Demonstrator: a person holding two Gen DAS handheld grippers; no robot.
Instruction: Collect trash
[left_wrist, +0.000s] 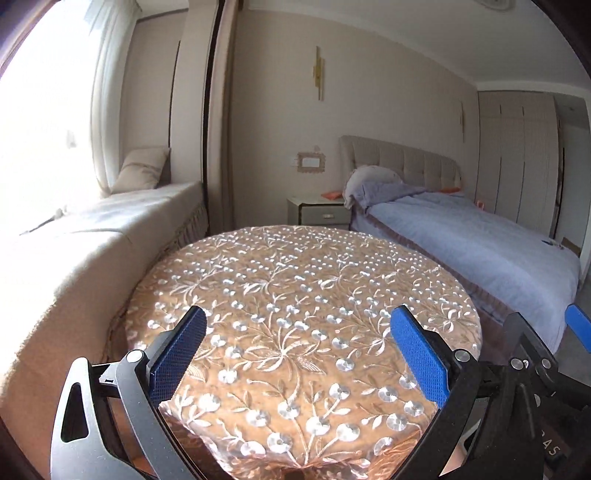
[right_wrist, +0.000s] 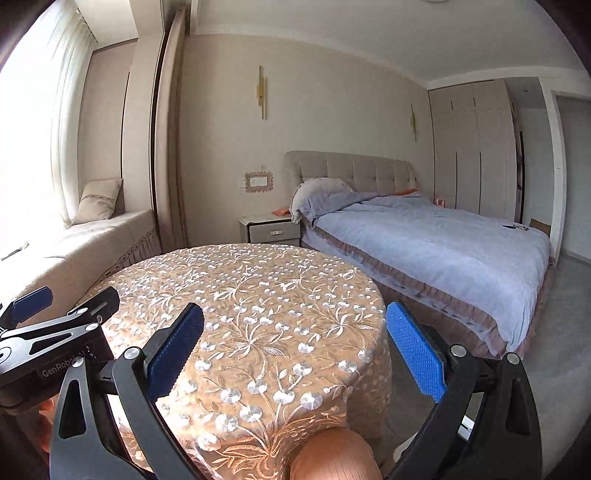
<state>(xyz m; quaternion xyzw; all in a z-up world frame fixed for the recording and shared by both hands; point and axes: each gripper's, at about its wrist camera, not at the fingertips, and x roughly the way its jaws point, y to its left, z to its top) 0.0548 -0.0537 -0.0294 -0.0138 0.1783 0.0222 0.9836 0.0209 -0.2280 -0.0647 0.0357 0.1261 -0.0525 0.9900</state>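
A round table (left_wrist: 295, 295) with a tan floral embroidered cloth fills the foreground of both views (right_wrist: 258, 295); I see no trash on it. My left gripper (left_wrist: 297, 321) is open and empty above the table's near edge. My right gripper (right_wrist: 294, 315) is open and empty beside it, over the table's near right side. The right gripper's body shows at the right edge of the left wrist view (left_wrist: 535, 362). The left gripper's body shows at the left edge of the right wrist view (right_wrist: 51, 332).
A bed with a blue-grey quilt (right_wrist: 424, 251) stands right of the table. A bedside cabinet (right_wrist: 271, 229) sits behind the table. A cushioned window bench (left_wrist: 92, 236) runs along the left. A tan rounded object (right_wrist: 332, 454) sits below the table edge. Grey floor (right_wrist: 546, 350) lies right.
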